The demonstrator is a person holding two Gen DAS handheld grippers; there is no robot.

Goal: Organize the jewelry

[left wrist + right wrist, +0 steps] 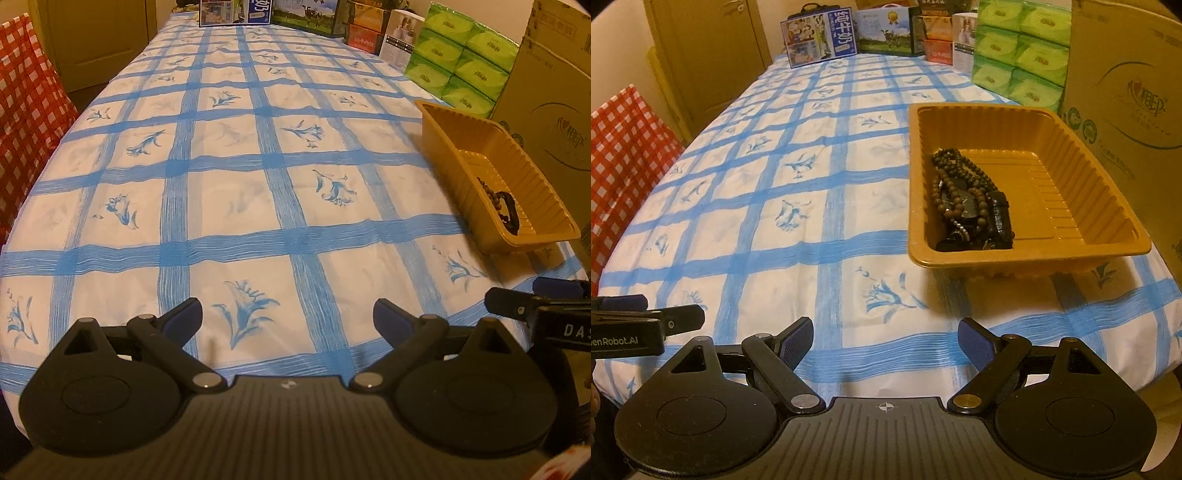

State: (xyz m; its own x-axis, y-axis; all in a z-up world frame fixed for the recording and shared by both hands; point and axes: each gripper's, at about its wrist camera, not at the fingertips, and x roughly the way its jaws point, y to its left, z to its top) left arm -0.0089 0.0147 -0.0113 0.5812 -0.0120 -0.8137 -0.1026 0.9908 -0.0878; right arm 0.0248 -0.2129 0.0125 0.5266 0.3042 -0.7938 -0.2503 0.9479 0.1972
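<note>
Right tool (885, 341): fingers spread wide, nothing between the blue pads, poised above the near edge of the surface (827, 229). Left tool (288, 319): likewise spread and empty, over the blue-checked floral cloth; each tool shows at the margin of the other's view, side by side and apart.

Just beyond the right tool sits a tan ribbed plastic tray (1108, 206), resting flat on the cloth towards the surface's right side. The jewelry (967, 199) lies heaped against the tray's left wall and near corner: several strands of dark brown round beads, tangled, with a flat black strap-like piece beside them and some small pale beads near the bottom. The remainder of the tray floor is bare.

Farther out: green tissue packs (1019, 48), a large cardboard box (1126, 81), and cartons (820, 38) along the far end. A red checked cloth (624, 147) hangs at left.
</note>
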